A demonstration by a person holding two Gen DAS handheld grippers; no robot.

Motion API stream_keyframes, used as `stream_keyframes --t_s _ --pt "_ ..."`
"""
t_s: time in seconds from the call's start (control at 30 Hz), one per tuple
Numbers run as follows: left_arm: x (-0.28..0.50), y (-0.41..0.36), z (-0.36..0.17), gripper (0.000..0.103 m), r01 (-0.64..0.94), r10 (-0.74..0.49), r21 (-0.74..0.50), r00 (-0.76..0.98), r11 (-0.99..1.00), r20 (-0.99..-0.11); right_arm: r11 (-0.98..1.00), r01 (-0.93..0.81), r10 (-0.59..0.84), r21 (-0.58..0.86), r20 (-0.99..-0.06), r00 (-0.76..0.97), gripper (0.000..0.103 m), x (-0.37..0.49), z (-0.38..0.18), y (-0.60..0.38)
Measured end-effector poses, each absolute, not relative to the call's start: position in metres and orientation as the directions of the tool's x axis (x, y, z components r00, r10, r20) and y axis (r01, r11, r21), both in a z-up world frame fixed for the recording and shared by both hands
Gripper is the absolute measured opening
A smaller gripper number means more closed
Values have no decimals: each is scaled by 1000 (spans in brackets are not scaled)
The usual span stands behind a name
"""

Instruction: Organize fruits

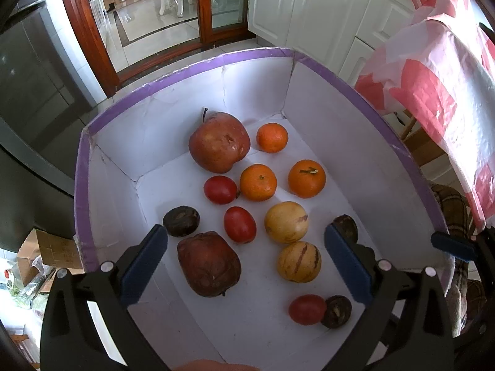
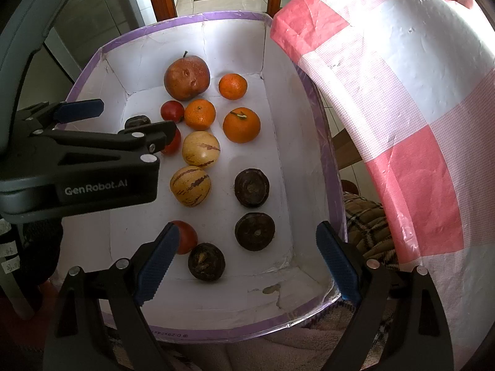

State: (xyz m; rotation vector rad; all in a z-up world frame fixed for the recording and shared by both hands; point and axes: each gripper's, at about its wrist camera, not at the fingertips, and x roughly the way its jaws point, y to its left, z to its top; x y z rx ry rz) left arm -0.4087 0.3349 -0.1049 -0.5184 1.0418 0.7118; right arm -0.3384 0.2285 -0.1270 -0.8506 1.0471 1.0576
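A white box with a purple rim (image 1: 216,61) (image 2: 185,20) holds several loose fruits. A large red apple (image 1: 219,142) (image 2: 187,77) lies at the far end, with three oranges (image 1: 307,178) (image 2: 241,124) near it. Red tomatoes (image 1: 239,224), two yellow striped melons (image 1: 298,261) (image 2: 190,185), a dark wrinkled pear (image 1: 208,268) and dark round fruits (image 2: 251,187) fill the rest. My left gripper (image 1: 246,244) is open and empty above the pear and a tomato. My right gripper (image 2: 247,247) is open and empty above the dark fruits at the box's near end.
A table with a pink and white checked cloth (image 2: 402,108) (image 1: 433,77) stands right of the box. White cabinets (image 1: 309,6) and a wooden glass door (image 1: 154,15) are behind. A cardboard box (image 1: 40,250) lies on the floor at left.
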Motion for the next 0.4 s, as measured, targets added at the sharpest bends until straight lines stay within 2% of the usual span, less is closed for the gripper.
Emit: stream_keyframes --t_s 0.4 --pt "-409 334 -104 101 -734 267 -40 297 678 -917 272 -961 280 -57 -950 135 87 -343 -122 223"
